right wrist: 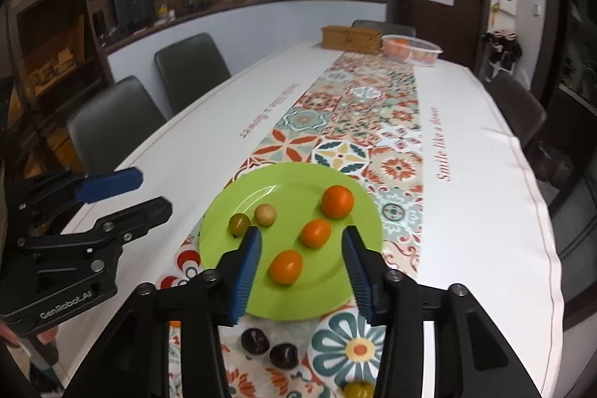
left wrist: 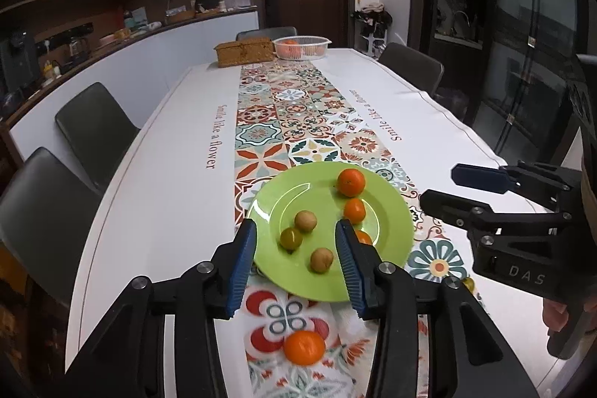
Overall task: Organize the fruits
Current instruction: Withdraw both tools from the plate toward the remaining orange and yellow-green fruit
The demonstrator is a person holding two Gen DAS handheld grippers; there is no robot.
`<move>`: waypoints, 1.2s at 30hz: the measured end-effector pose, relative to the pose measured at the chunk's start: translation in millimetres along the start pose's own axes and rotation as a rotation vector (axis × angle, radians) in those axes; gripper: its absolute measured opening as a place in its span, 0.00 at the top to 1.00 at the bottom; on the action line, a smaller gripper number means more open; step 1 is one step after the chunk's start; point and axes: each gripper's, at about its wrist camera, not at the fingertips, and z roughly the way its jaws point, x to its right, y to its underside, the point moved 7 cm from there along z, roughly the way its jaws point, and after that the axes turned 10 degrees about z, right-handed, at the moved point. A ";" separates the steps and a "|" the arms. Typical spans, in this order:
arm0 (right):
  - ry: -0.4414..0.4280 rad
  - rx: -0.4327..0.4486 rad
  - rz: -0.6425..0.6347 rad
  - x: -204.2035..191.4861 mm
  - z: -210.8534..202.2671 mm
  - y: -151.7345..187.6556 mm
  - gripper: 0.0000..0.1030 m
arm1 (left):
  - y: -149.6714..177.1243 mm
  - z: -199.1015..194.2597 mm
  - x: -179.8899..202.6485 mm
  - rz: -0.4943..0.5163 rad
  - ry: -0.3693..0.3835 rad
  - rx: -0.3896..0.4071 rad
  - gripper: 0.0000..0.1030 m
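Left gripper (left wrist: pixel 294 260) hangs with jaws wide and empty over a green plate (left wrist: pixel 324 286) holding small brown and orange fruits. One orange (left wrist: pixel 304 347) lies off-plate. Right gripper (right wrist: pixel 302 271), likewise spread, hovers above; two dark fruits (right wrist: pixel 255 341), possibly plums, sit nearby.

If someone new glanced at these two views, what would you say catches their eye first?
Probably the bright green plate on the patterned table runner, holding three orange fruits and some small brownish-green ones. Both open grippers, left gripper and right gripper, hover over its near edge. Loose fruit lies off the plate too: an orange and two dark plums on the near side of the plate.
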 end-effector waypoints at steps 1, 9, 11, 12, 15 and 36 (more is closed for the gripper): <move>0.002 0.009 0.009 0.8 -6.7 2.3 0.53 | 1.4 -4.5 0.6 -0.007 -0.005 0.003 0.54; 0.009 0.047 0.044 -0.7 -39.9 22.2 0.44 | 15.7 -38.2 10.1 -0.041 -0.016 0.042 0.44; 0.015 0.055 0.052 -0.8 -46.3 27.7 0.44 | 20.7 -44.5 11.3 -0.050 -0.024 0.045 0.39; 0.017 0.057 0.058 -0.4 -48.8 30.2 0.43 | 23.1 -47.6 11.8 -0.051 -0.031 0.049 0.36; 0.033 0.066 0.079 2.8 -56.0 37.1 0.37 | 29.5 -55.1 12.1 -0.057 -0.047 0.051 0.33; 0.204 -0.018 0.188 39.3 -48.3 98.4 0.27 | 90.4 -27.5 18.8 -0.115 -0.114 -0.084 0.17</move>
